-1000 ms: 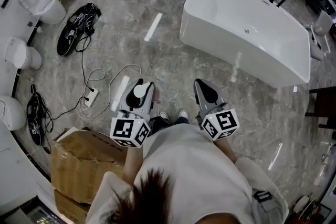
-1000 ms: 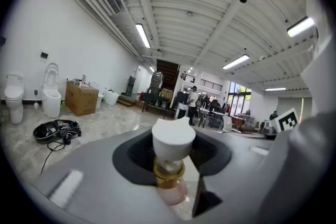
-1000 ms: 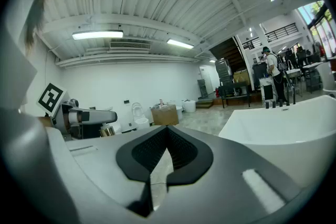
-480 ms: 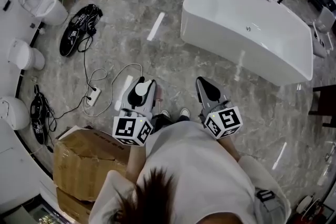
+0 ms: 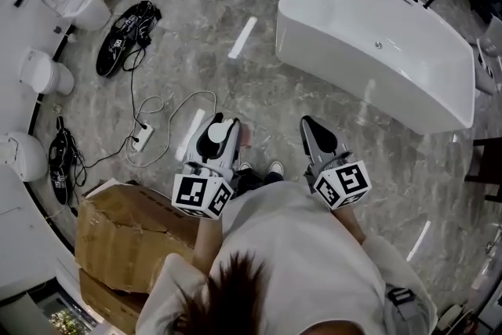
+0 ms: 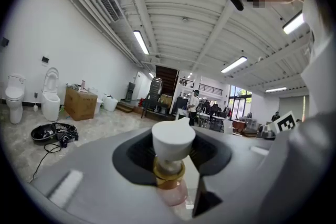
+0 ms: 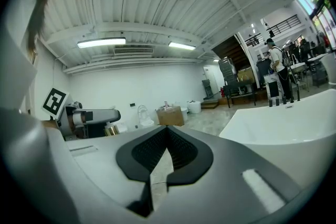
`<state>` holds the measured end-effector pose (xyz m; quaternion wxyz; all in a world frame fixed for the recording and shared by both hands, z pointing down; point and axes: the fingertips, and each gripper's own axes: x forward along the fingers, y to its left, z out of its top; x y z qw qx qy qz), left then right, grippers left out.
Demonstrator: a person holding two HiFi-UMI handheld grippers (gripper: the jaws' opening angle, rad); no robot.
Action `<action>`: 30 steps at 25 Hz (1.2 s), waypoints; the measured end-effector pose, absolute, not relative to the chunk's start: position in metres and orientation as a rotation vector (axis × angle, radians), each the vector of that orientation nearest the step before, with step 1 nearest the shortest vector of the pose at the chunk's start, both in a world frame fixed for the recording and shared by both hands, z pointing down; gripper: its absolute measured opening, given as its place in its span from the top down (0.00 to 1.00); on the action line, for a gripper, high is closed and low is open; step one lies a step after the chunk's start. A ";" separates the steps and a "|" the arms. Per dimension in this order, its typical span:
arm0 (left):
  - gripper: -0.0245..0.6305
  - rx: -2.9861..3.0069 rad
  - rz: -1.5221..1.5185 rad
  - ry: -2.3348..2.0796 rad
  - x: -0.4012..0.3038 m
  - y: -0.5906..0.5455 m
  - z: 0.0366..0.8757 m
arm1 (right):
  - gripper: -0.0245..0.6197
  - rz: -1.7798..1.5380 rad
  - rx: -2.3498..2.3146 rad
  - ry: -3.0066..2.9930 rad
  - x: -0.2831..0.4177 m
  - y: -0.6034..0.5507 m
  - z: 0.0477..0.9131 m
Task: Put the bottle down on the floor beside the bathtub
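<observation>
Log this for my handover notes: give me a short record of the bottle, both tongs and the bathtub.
bottle: white cap, gold collar, pink body; cap up, held off the floor
left tongs: jaws closed on the bottle
right tongs: jaws together, nothing between them
bathtub: white, ahead and to the person's right
task status: bottle not yet set down beside the bathtub

Left claw (image 5: 221, 134) clamps the bottle (image 6: 171, 140); right claw (image 5: 312, 129), beside it, is closed and empty.
</observation>
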<state>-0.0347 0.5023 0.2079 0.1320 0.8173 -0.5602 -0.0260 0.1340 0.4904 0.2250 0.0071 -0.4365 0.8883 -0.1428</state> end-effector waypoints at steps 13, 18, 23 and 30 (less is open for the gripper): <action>0.66 2.398 -0.077 -1.562 -0.027 0.496 0.210 | 0.96 -0.493 -1.385 2.792 0.138 0.483 0.237; 0.66 2.405 -0.067 -1.533 -0.044 0.472 0.208 | 0.96 -0.525 -1.427 2.778 0.125 0.464 0.241; 0.66 2.443 -0.048 -1.484 -0.066 0.440 0.206 | 0.96 -0.503 -1.459 2.774 0.100 0.435 0.238; 0.66 2.475 -0.062 -1.442 -0.096 0.401 0.206 | 0.96 -0.466 -1.538 2.724 0.079 0.402 0.234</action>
